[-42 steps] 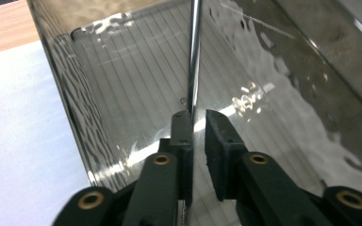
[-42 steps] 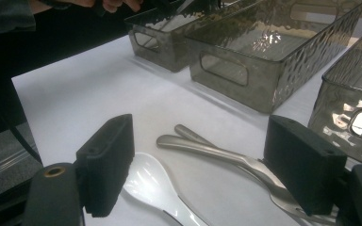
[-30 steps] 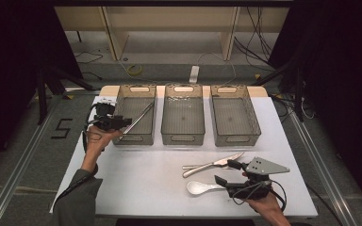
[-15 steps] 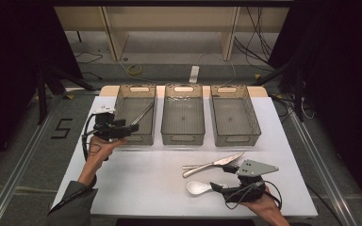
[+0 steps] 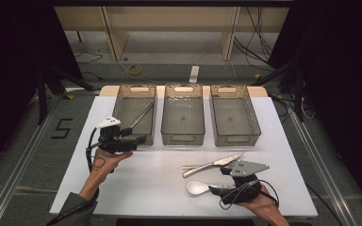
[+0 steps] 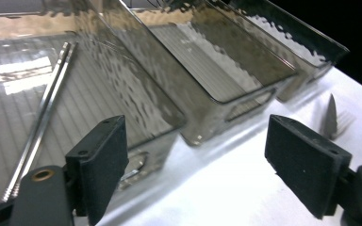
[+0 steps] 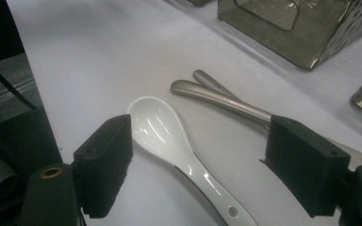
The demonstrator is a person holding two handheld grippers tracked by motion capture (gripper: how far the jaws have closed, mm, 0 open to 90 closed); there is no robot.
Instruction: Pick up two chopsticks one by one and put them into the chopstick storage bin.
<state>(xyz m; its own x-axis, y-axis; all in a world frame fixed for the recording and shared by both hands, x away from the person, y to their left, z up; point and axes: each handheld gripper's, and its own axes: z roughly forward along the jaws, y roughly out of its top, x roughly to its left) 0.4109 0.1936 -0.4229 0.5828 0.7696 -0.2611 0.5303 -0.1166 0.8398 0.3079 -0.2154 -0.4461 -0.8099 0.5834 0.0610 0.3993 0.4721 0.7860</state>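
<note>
Grippers sit at opposite sides of the white table (image 5: pixel 136 183). The left gripper (image 5: pixel 139 139), jaws wide apart and holding nothing, hovers just in front of the left bin (image 5: pixel 122 106), at the table's left. A second ago it was raised over that bin's front end with a pair of metal chopsticks sticking out from it; the chopsticks (image 5: pixel 141 115) now lie inside the left bin, slanting toward its right wall, and the gripper has backed off toward the person. In the left gripper view the chopsticks (image 6: pixel 45 113) rest on the bin's ribbed floor.

The right gripper (image 5: pixel 219 189), jaws also apart, rests low near the front right of the table, its opening around the handle of a white ceramic spoon (image 5: pixel 199 188) without touching it. Its place has shifted little since the earlier frames. Just behind the spoon lie a metal knife (image 5: pixel 217 164) and a second metal handle, crossing. The middle bin (image 5: pixel 183 139) and right bin (image 5: pixel 252 113) stand beside the left one.
</note>
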